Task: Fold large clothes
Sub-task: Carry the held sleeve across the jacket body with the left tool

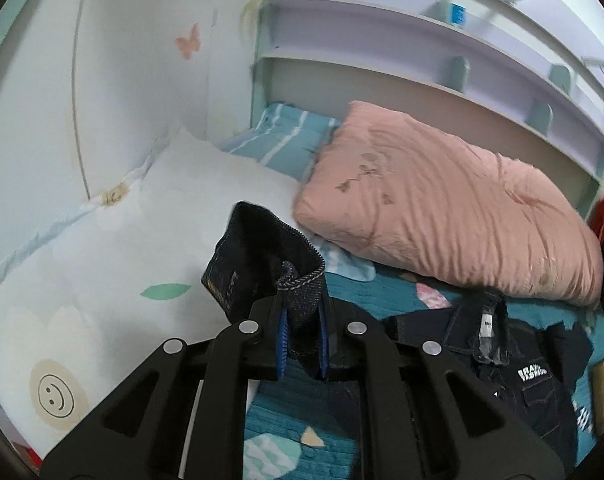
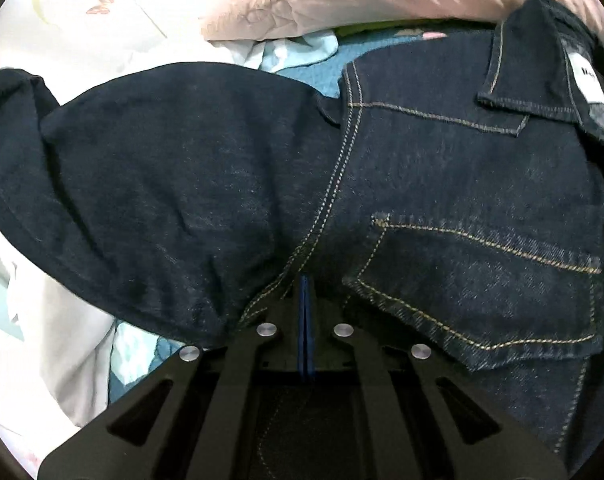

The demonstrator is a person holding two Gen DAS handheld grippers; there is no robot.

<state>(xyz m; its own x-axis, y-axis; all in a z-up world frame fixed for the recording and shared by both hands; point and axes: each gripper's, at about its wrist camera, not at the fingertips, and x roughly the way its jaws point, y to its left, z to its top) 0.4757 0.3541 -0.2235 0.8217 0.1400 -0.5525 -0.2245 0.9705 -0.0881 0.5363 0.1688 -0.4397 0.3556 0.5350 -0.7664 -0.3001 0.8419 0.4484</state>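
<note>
On the teal patterned bed (image 1: 353, 292), our left tool (image 1: 302, 344) is clamped on the cuff of the dark blue denim jacket (image 2: 441, 184), lifted toward 12 o'clock; our right tool (image 2: 305, 320) pinches its side seam. We judge folding barely begun: sleeve not yet laid across, body unfolded.
</note>
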